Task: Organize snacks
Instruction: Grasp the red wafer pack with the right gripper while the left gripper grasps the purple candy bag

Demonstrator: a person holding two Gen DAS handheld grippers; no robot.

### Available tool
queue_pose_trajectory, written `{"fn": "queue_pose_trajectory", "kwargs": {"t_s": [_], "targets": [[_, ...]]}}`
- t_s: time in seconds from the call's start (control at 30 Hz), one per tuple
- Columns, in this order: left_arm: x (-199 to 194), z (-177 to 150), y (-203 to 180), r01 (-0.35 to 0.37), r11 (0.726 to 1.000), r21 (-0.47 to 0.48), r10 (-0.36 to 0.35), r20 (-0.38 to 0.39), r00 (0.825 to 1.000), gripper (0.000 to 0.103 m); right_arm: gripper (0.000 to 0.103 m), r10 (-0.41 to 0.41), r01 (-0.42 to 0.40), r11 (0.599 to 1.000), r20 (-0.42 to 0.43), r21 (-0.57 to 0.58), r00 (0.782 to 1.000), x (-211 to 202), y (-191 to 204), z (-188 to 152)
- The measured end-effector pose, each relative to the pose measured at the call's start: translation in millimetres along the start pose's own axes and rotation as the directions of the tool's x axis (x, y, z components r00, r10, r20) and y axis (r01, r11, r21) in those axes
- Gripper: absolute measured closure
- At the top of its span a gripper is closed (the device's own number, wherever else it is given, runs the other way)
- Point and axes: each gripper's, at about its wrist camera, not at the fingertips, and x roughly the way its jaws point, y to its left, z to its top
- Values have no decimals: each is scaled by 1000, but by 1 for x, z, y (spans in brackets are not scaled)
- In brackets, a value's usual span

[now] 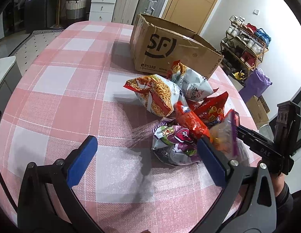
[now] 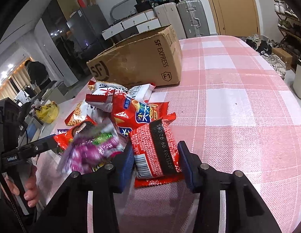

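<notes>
Clearly the right hand-held gripper has its blue pads pressed against both sides of a red snack packet, which lies at the six o'clock edge of the heap of snack bags on the checked table; taking the nearest, outermost packet makes sense, since it can likely come away without dragging the others. An open cardboard box stands at twelve o'clock from the heap, close enough to be the probable place for the snacks, though nothing shows inside it from either camera. The left hand-held gripper hovers with its jaws spread wide and nothing between them, its right pad just beside a purple bag, perhaps waiting its turn. Only the right wrist view shows the pads meeting the packet and its printed date band; the left wrist view instead shows that gripper from the side at three o'clock, with a blurred packet at its tip, plus two noodle-print bags nearer the box. In the right wrist view the purple bag is smeared, so its exact resting place is uncertain.
</notes>
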Motion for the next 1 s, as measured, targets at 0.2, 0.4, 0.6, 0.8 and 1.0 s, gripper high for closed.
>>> {"fn": "queue_pose_trajectory", "kwargs": {"t_s": [0.2,0.4,0.6,0.8,1.0], "targets": [[-11,-1,9,-11,1000,-13,12,16,1000,1,58,11,-11,1000,43,10,999,-16,0,0],[-8,-4,10,10,999,-36,-11,-20,1000,1,58,18,-20,1000,67,19,998,-29,-3,-1],[-6,-6,2,34,999,-32,-35,-39,999,1,58,29,-31,999,80,30,996,-38,-6,-5],[1,-6,-4,37,999,-23,-39,-66,997,1,58,37,-40,998,82,43,996,-43,-11,-10],[11,-6,-9,27,1000,-17,-28,-94,995,1,58,39,-44,998,93,51,995,-47,-15,-13]]}}
